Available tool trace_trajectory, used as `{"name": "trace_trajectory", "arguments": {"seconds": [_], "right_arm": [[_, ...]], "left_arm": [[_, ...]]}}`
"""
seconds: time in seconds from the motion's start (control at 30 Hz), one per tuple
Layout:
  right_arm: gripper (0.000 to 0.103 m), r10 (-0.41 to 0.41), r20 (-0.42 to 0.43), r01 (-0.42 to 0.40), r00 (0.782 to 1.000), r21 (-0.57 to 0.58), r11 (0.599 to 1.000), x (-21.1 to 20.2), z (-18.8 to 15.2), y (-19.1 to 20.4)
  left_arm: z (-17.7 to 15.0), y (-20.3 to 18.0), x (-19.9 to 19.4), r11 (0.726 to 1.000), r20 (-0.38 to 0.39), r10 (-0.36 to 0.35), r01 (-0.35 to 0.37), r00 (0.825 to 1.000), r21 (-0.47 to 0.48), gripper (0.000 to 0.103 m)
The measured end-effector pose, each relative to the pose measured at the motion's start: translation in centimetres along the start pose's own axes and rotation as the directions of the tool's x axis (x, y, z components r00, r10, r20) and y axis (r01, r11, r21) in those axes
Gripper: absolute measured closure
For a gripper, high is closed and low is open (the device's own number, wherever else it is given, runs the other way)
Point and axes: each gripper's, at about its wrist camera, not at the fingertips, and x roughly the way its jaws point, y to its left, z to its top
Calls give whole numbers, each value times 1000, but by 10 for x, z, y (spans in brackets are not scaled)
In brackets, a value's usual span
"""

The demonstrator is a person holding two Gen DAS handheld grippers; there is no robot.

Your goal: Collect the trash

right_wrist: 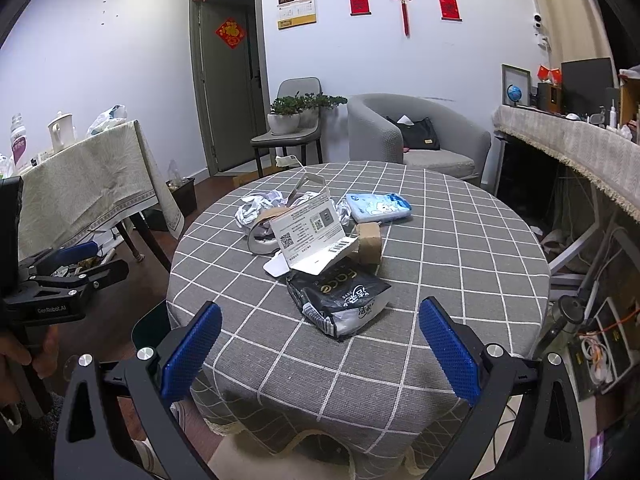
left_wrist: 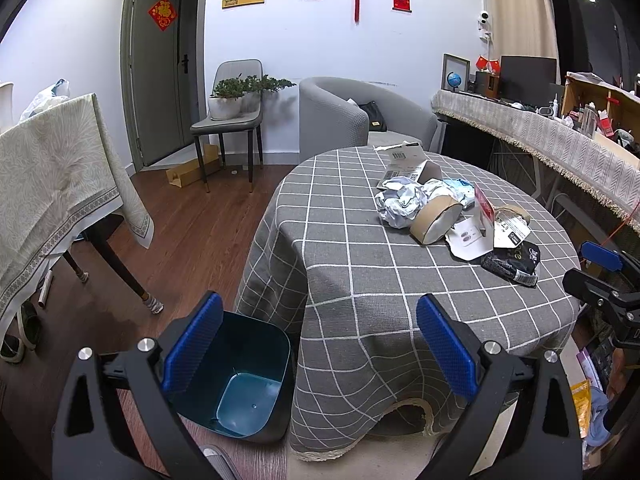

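Both grippers, left (left_wrist: 320, 344) and right (right_wrist: 320, 346), hang released and empty at the table's (right_wrist: 460, 240) near edge. The black packet (right_wrist: 340, 300) looks slippery and could squirt from a pinch, and light crumpled paper (left_wrist: 398, 204) may miss the bin (left_wrist: 244, 380) below the table's left edge.

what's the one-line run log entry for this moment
left gripper: open, empty, above blue bin | right gripper: open, empty, facing black wrapper | trash pile on checked table | bin empty

Our left gripper (left_wrist: 320, 344) gapes above the teal bin (left_wrist: 256, 384) beside the table (left_wrist: 360, 280) holding trash (left_wrist: 452, 212).
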Motion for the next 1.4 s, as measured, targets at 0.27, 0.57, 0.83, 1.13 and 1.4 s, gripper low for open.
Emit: {"name": "trace_trajectory", "arguments": {"seconds": [0.27,0.57,0.83,1.13,1.4], "right_arm": [[3,3,1,-3,1000,0,1000,1,0,1],[3,3,0,-3,1000,0,1000,2,1,2],[3,4,1,-4,1000,1,1000,2,1,2],[3,6,0,-6,1000,2,1000,3,1,3],[3,7,-1,-7,1000,4,1000,4,1,3]], "left_arm": [[0,0,0,1000,-1,0,0,1000,1,4],[-1,0,0,1000,1,-1,1,1000,1,4],[-1,0,0,1000,0,-2,2,1000,0,4],[0,-1,0,1000,-3,-12,12,1000,-7,5],[0,-1,1,1000,-5,-13,13,1000,-10,5]]}}
